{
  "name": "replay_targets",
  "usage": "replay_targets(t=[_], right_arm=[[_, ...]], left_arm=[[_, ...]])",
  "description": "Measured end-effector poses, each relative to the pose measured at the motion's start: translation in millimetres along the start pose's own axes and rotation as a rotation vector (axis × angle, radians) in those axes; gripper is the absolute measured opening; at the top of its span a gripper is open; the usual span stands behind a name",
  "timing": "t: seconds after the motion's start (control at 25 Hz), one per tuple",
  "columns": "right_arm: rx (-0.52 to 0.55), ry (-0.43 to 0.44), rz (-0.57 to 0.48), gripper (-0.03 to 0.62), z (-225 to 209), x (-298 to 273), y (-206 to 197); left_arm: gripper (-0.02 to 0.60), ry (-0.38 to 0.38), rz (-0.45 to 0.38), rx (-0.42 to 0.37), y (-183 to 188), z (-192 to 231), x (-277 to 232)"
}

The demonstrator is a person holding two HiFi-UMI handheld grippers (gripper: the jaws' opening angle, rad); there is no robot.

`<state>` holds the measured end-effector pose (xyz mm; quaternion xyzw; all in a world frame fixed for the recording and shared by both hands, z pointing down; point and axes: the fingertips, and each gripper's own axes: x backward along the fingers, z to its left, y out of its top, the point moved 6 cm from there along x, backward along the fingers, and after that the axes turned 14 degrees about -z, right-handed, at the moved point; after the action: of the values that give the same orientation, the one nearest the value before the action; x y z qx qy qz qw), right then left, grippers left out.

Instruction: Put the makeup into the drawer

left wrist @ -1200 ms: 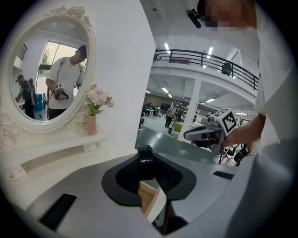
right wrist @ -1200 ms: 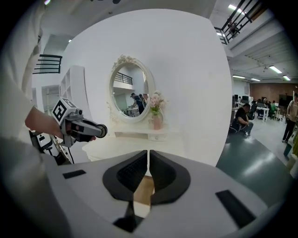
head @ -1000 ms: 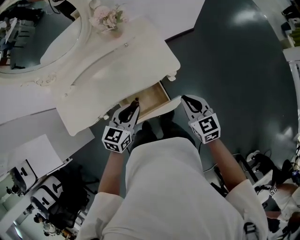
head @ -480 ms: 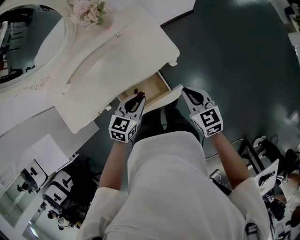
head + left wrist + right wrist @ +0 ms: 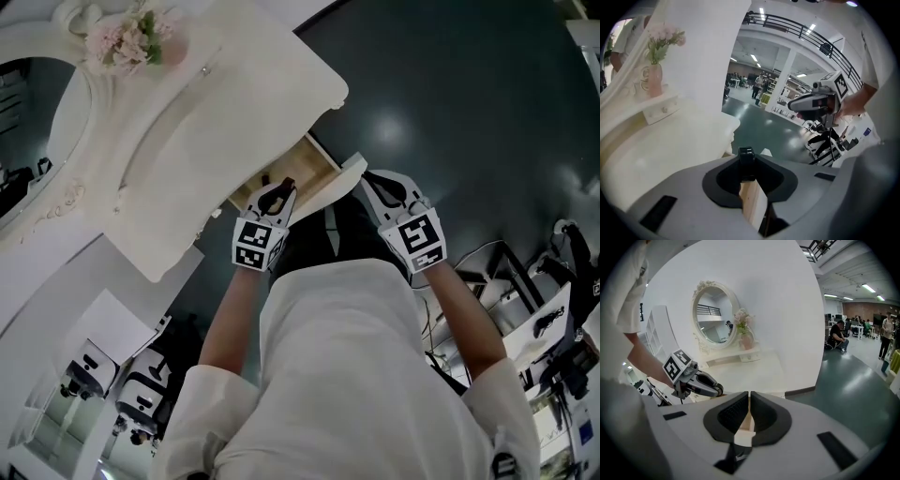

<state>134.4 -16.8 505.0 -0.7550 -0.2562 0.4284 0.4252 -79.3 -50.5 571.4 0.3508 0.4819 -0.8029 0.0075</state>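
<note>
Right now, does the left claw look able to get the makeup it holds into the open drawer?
Probably yes. The drawer stands pulled out with its wooden inside uncovered, and the left claw, shut on a small dark makeup piece, hangs right at its opening; nothing shows between them.

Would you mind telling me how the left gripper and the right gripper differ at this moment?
The left gripper has its jaws apart on a small black makeup item; the right gripper has its jaws together, holding nothing visible. In the head view the left gripper reaches over the open drawer, while the right gripper sits beside the drawer's white front. Both point downward and carry a marker cube.
</note>
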Motion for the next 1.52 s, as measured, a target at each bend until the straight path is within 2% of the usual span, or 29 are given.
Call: replay_targets(t=[0.36, 0.6, 0.8, 0.92, 1.2, 1.4, 1.52], right_arm=[[-0.046, 0.004, 0.064, 0.034, 10.3, -15.5, -32.0], [-0.093, -0.011, 0.089, 0.034, 13.7, -22.8, -45.9], [-0.121, -0.035, 0.101, 0.034, 13.3, -25.1, -51.3], [-0.134, -0.049, 0.109, 0.034, 10.0, -26.7, -54.7], [-0.155, -0.062, 0.123, 0.034, 4.9, -26.0, -64.5], [-0.161, -0.059, 0.13, 0.034, 3.8, -26.8, -67.7], [-0.162, -0.053, 0.127, 0.034, 4.4, -29.1, -67.9]], left_arm=[[0.074, -0.041, 0.151, -0.027, -58.5, 14.5, -40.7], [0.074, -0.076, 0.289, -0.071, -103.2, 25.4, -68.8], [0.074, -0.097, 0.378, -0.059, -126.6, 33.4, -82.7], [0.074, -0.105, 0.438, -0.083, -140.1, 37.5, -90.8], [0.075, -0.124, 0.503, -0.055, -163.8, 39.0, -105.6], [0.084, -0.143, 0.497, -0.016, -169.7, 38.9, -108.2], [0.123, -0.129, 0.486, -0.013, -170.1, 41.1, -107.5]])
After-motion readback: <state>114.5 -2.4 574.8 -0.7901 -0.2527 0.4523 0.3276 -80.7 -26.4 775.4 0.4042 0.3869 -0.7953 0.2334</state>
